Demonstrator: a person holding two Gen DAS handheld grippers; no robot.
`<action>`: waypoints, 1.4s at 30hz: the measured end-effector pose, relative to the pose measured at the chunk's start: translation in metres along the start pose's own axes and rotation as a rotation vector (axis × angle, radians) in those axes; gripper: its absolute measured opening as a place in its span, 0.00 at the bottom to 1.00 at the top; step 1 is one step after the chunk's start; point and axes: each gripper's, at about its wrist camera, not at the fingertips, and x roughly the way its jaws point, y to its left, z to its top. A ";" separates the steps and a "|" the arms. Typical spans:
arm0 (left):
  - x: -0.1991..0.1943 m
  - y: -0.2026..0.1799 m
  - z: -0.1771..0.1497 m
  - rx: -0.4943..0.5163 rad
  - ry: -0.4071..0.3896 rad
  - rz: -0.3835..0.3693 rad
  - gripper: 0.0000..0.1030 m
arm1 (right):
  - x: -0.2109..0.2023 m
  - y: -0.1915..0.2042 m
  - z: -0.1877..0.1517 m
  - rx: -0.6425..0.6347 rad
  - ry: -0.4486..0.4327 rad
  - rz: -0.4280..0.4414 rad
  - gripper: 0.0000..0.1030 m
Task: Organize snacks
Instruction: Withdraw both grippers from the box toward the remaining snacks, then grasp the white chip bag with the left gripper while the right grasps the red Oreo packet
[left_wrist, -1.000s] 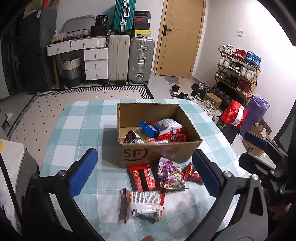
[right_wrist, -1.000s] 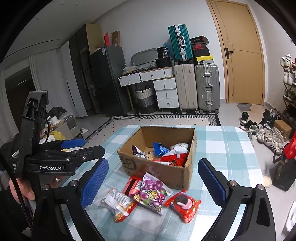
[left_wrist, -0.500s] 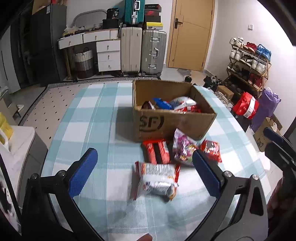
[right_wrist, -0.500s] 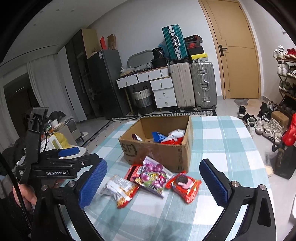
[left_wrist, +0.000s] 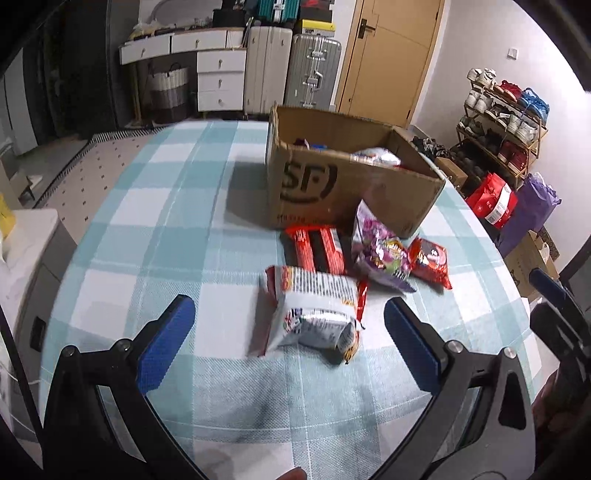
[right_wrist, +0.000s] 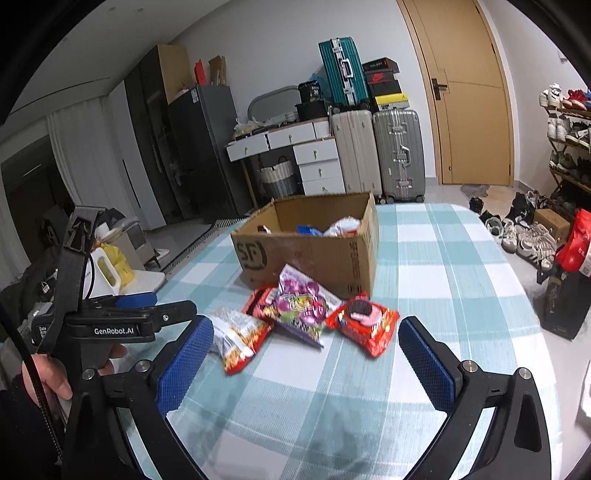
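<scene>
Left claw spread wide, holding nothing, poised just short of the white-and-red crinkled packet on the checked table. Right claw likewise parted and empty. Beyond that packet, toward the cardboard box: a red-and-black pack, a purple bag, a red cookie pack, all loose just in front of the box. Several snacks already inside; four left outside, so roughly midway.

Both wrist views face the cardboard box closely, from opposite sides
</scene>
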 end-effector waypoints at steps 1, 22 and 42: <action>0.005 0.000 -0.002 0.003 0.010 0.002 0.99 | 0.002 0.000 -0.003 0.003 0.007 0.003 0.99; 0.093 0.010 0.004 -0.039 0.145 -0.103 0.88 | 0.036 -0.018 -0.032 0.069 0.078 0.032 0.99; 0.109 0.022 0.006 -0.035 0.129 -0.227 0.50 | 0.049 -0.026 -0.037 0.091 0.105 0.024 0.99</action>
